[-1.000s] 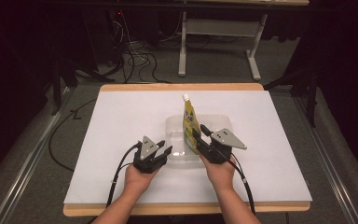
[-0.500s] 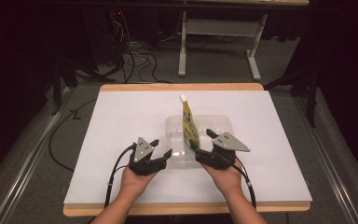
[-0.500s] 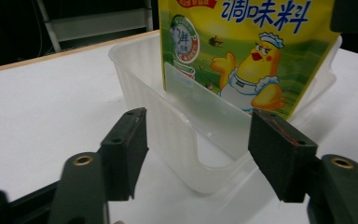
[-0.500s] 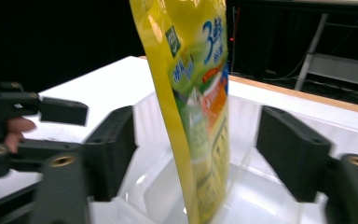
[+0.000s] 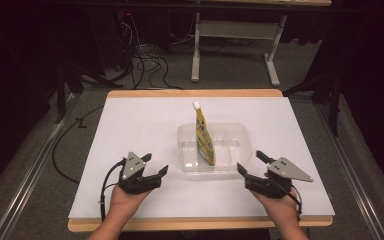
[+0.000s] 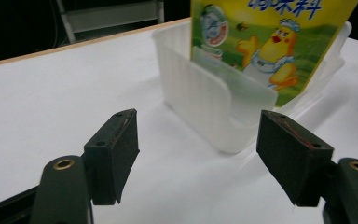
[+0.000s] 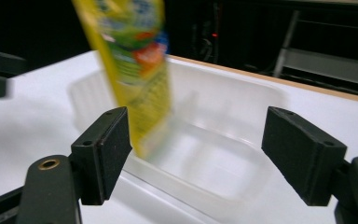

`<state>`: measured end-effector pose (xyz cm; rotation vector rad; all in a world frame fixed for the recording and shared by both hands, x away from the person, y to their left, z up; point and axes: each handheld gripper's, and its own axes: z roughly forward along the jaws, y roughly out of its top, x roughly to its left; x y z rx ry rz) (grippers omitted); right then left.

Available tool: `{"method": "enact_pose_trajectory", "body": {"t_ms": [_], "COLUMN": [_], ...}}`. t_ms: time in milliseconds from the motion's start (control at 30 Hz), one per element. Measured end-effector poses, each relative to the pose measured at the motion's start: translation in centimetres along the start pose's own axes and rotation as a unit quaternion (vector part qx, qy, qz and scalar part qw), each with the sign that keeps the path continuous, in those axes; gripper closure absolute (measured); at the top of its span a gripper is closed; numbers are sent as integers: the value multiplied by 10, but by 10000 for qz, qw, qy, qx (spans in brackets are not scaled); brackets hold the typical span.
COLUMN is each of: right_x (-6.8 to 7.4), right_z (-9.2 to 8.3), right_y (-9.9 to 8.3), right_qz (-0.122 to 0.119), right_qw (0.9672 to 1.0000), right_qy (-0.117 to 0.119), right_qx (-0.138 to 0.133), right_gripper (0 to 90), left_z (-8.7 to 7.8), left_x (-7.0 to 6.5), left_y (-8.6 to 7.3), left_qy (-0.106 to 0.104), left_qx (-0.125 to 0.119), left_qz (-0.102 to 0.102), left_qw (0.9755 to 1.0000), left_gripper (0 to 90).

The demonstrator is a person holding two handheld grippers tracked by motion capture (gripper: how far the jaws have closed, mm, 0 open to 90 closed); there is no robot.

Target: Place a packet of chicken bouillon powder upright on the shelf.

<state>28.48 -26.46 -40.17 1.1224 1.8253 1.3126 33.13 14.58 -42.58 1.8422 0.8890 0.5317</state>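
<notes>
A yellow pouch [image 5: 204, 140] with a white cap stands upright, leaning a little, in a clear plastic tray [image 5: 231, 128] at the middle of the white table. My left gripper [image 5: 156, 163] hovers at the front left, apart from the tray. Its jaws have just been opening and hold nothing. In the left gripper view the tray [image 6: 205, 98] and the pouch [image 6: 261, 42] lie beyond the open gripper [image 6: 198, 144]. My right gripper [image 5: 249, 161] sits at the front right, its jaws also just opened and bare. In the right gripper view the pouch [image 7: 135, 60] and tray [image 7: 223, 154] lie ahead of that gripper [image 7: 198, 149].
The white table cover [image 5: 130, 125] has a wooden edge [image 5: 195, 93] around it. Behind the table stand a metal frame [image 5: 235, 50] and loose cables [image 5: 145, 60] on the dark floor. A cable trails off the table's left side.
Both grippers have let go and drawn back from the tray, the left toward the front left, the right toward the front right. Their jaws have opened. The pouch stays standing in the tray.
</notes>
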Motion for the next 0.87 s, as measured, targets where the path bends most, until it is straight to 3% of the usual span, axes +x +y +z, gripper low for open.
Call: {"method": "enact_pose_trajectory", "body": {"t_ms": [133, 233, 300, 367, 433, 567, 700, 867], "right_x": [-30, -47, -56, -62, -65, -58, -50, -51], "right_z": [-21, -35, -41, -41, -39, -29, -19, -17], "right_y": [-10, -17, -28, -36, -43, -41, -36, -38], "right_qz": [160, 203, 235, 387, 398, 336, 266, 295], "right_qw": [9993, 9979, 9966, 9961, 9955, 9968, 9979, 9978], "right_qy": [-338, -605, -776, -791, -856, -712, -573, -567], "right_qx": [5, -78, -158, -27, 83, 118, 133, 200], "right_gripper": [241, 243, 257, 256, 261, 262, 266, 265], "left_z": [-22, -42, -46, -49, -48, -42, -40, -41], "left_x": [18, 30, 34, 37, 36, 28, 25, 23], "left_y": [-9, -23, -27, -26, -25, -28, -31, -31], "left_qy": [218, 503, 581, 537, 476, 371, 305, 270], "left_qx": [68, -5, 52, -85, -101, 57, 178, 213], "left_qz": [75, 121, 41, -157, -221, -21, 28, 43], "left_qw": [9997, 9987, 9983, 9984, 9986, 9993, 9994, 9994], "left_gripper": [299, 301, 310, 310, 317, 323, 325, 328]}}
